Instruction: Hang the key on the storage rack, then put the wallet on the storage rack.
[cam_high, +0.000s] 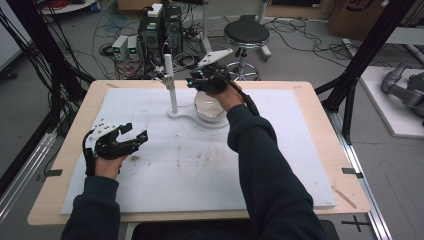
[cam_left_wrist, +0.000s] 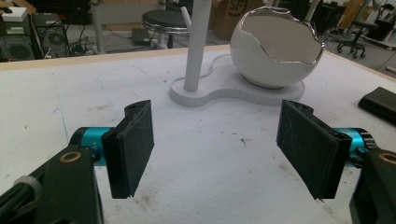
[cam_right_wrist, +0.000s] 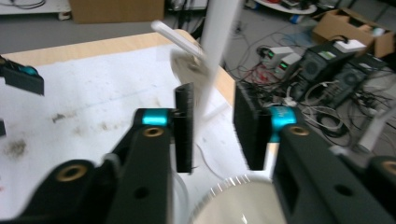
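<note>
The right gripper (cam_high: 200, 82) hangs over the far middle of the table, its jaws partly apart and nothing clamped between them; in the right gripper view the white post (cam_right_wrist: 215, 60) stands in the gap past the pads (cam_right_wrist: 185, 126), blurred, so I cannot tell whether either pad touches it. The post rises from a flat white base (cam_high: 187, 117) that also carries the egg-shaped white bowl (cam_high: 209, 107), which sits just under that gripper. The left gripper (cam_high: 122, 140) rests low at the near left, jaws wide apart and empty, well away from the stand; its own camera looks across at the bowl (cam_left_wrist: 275, 51) and the base (cam_left_wrist: 219, 93).

The step in hand looks like a reach around the post or its short side arm (cam_right_wrist: 175, 37). To do it well, the jaws should be centred on the post before closing, kept clear of the bowl's jagged silvered rim, and closed slowly, since the light stand could slide or tip on the sheet. The idle left gripper could steady the base.

The table is pale wood with a white sheet (cam_high: 250, 165) over most of it, smudged with brown marks. Beyond it lie a grey floor with tangled cables, a black round stool (cam_high: 246, 34), 2 power supplies with green displays (cam_high: 125, 47) and cardboard boxes.
</note>
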